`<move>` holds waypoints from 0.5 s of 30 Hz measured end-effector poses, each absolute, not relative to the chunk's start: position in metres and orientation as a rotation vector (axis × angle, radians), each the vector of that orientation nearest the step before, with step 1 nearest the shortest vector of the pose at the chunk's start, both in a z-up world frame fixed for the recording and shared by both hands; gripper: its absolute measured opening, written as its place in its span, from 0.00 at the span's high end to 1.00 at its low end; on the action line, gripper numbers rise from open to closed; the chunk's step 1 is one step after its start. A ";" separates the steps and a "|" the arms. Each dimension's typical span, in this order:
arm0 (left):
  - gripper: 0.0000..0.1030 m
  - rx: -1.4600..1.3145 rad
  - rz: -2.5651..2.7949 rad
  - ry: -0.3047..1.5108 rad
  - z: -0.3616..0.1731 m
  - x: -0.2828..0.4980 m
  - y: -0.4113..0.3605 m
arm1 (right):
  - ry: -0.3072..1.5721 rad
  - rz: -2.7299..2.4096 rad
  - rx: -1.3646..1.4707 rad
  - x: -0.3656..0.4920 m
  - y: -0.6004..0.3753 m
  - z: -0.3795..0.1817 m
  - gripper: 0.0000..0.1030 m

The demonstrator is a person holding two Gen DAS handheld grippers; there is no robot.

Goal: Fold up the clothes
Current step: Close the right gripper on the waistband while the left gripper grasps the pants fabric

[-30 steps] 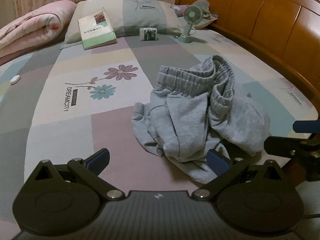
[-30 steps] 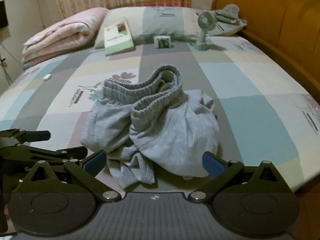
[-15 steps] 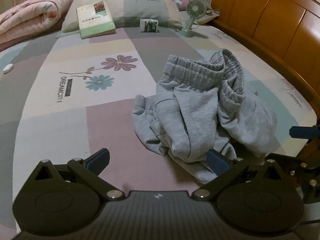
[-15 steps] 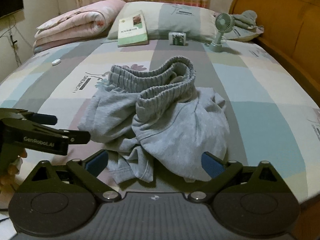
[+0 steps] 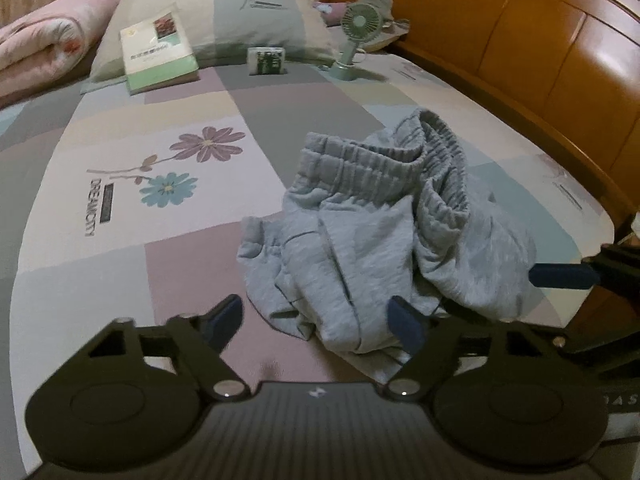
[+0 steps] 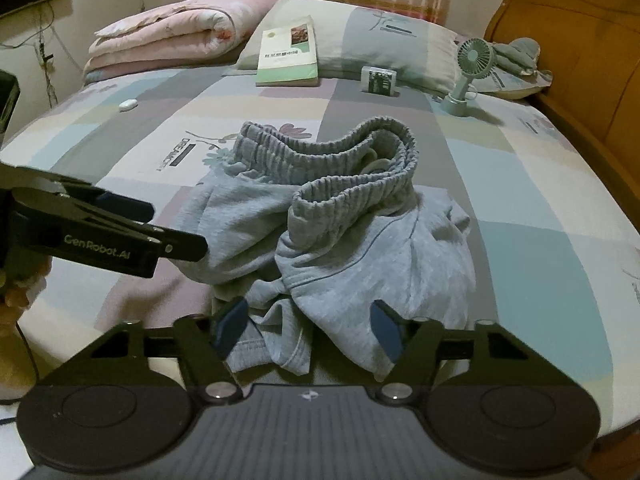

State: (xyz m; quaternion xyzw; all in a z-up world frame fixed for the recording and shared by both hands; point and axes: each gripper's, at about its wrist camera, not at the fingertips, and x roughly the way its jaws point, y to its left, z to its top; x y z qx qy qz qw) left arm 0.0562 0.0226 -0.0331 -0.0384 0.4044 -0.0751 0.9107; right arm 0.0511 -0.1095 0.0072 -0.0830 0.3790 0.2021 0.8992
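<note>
Grey pants (image 5: 384, 240) are seen crumpled in one heap on the bed (image 5: 120, 272), unfolded.

The ribbed waistband is raised at the heap's top, with legs bunched below, at frame centre in both views. Both the left gripper (image 5: 316, 320) and the right gripper (image 6: 304, 326) are held open at the heap's near edge, nothing gripped. At the frame top, one book (image 6: 288, 54), one fan (image 6: 468, 68), one small box (image 6: 378, 80) and one pink quilt (image 6: 168, 36) are counted.
</note>
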 end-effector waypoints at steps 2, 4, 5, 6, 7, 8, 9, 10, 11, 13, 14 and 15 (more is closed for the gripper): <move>0.32 -0.067 -0.165 0.834 -0.033 0.058 0.021 | 0.793 0.418 -0.175 0.052 -0.108 0.006 0.37; 0.31 -0.054 -0.175 0.834 -0.032 0.059 0.020 | 0.799 0.416 -0.176 0.053 -0.108 0.004 0.37; 0.31 -0.048 -0.180 0.834 -0.032 0.060 0.019 | 0.801 0.415 -0.176 0.053 -0.107 0.004 0.37; 0.31 -0.047 -0.183 0.833 -0.031 0.060 0.019 | 0.803 0.414 -0.177 0.054 -0.106 0.003 0.37; 0.31 -0.048 -0.185 0.831 -0.031 0.060 0.020 | 0.801 0.414 -0.178 0.054 -0.106 0.003 0.37; 0.31 -0.049 -0.188 0.830 -0.030 0.061 0.020 | 0.797 0.416 -0.180 0.054 -0.105 0.004 0.37; 0.31 -0.050 -0.191 0.828 -0.030 0.061 0.021 | 0.790 0.419 -0.185 0.054 -0.104 0.005 0.37; 0.31 -0.053 -0.194 0.828 -0.030 0.062 0.021 | 0.786 0.421 -0.189 0.054 -0.103 0.005 0.37; 0.31 -0.056 -0.197 0.830 -0.030 0.063 0.022 | 0.784 0.421 -0.194 0.054 -0.101 0.005 0.37; 0.31 -0.061 -0.205 0.831 -0.030 0.065 0.023 | 0.779 0.421 -0.204 0.055 -0.099 0.006 0.37; 0.31 -0.064 -0.210 0.830 -0.031 0.066 0.023 | 0.776 0.421 -0.209 0.056 -0.098 0.005 0.37; 0.31 -0.065 -0.216 0.829 -0.031 0.067 0.024 | 0.771 0.418 -0.216 0.056 -0.097 0.005 0.37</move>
